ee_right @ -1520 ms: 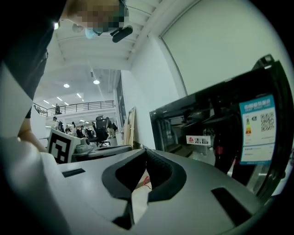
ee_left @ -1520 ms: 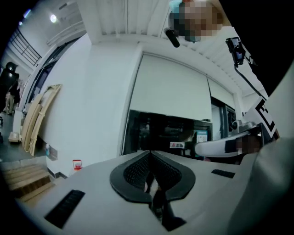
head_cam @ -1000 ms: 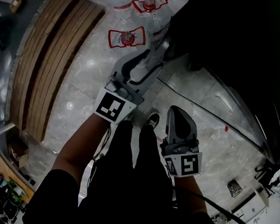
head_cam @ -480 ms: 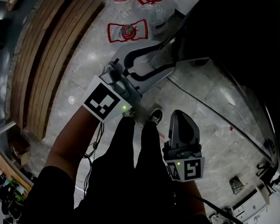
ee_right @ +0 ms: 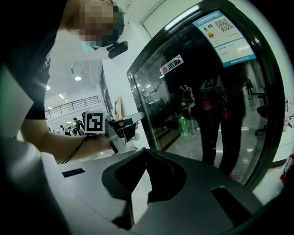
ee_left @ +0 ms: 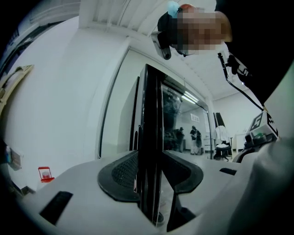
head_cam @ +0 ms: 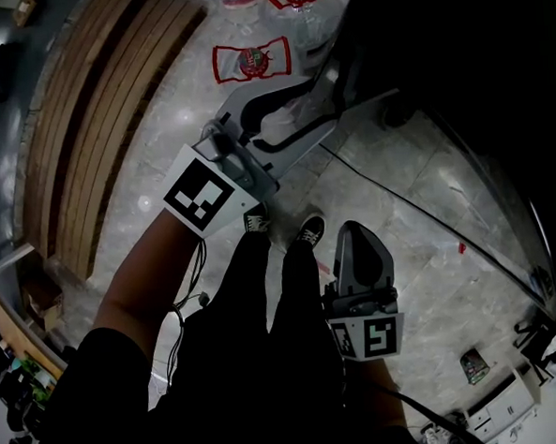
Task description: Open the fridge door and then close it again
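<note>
**Thin hold on a slick door: slip, pinch and sweep are my worries**

The door (ee_right: 206,96), black-framed glass, fills the right of the right gripper view and is the dark mass at the upper right of the head view. In the left gripper view I see it edge-on, running up the centre. I judge it ajar, though I cannot tell how far. It looks heavy, so a swing started too hard could carry wider than I want, or slam on the way back.

On the floor (head_cam: 161,148), red-labelled bottles (head_cam: 251,63) stand at the top centre of the head view, near the door's free edge. If they sit in its sweep, the door would knock them over. A cable (head_cam: 418,208) crosses the tiles at centre right, and a backward step could snag it. One shoe (head_cam: 307,231), at the centre of the head view, could be clipped by the door's lower corner.

My left gripper (ee_left: 150,160) is closing on the door edge, which stands between its jaws, and it looks to press on both faces. The hold covers only a narrow strip of glass. Any pull off the door's arc could twist it loose. Left there through the closing swing, it could be caught in the shrinking gap.

My right gripper (ee_right: 147,153) has its jaws together on nothing and hangs near the glass. A careless drift would rap the pane.
</note>
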{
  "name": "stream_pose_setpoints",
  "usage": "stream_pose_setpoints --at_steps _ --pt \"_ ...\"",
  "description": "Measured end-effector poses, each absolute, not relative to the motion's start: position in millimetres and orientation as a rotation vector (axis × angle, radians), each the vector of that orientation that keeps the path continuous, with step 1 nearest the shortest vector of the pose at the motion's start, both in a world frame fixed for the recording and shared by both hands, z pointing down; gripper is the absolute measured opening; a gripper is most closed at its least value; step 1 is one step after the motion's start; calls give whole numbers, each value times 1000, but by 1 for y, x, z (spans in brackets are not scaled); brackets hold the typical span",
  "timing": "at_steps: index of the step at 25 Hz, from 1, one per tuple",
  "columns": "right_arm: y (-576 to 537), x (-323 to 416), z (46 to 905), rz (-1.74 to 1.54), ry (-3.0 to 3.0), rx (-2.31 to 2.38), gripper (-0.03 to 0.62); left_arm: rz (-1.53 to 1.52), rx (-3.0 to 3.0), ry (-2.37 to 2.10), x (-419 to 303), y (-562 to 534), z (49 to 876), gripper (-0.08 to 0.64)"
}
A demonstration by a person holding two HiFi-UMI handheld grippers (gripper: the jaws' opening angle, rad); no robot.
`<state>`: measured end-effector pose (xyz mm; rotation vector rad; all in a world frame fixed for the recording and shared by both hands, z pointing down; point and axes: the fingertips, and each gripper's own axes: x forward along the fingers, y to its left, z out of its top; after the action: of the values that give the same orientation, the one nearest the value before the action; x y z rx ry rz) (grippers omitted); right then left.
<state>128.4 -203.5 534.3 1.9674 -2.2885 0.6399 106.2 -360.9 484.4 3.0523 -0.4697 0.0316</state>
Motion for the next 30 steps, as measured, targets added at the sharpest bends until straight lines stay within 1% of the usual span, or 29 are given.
stream_pose_setpoints --at_steps 5,13,18,24,30 --pt "-192 125 525 617 -2318 1932 15 -28 3050 -515 80 -329 475 149" --pt "-160 101 518 608 -2387 1824 15 41 3017 -755 36 -250 476 132" --pt "-146 88 508 598 -2443 1763 15 103 2964 -832 20 -213 477 127" --pt "-143 83 496 562 -2480 1705 15 139 2955 -861 15 -201 475 126" --pt "-146 91 489 567 -2482 1747 15 160 2959 -861 17 -207 477 123"
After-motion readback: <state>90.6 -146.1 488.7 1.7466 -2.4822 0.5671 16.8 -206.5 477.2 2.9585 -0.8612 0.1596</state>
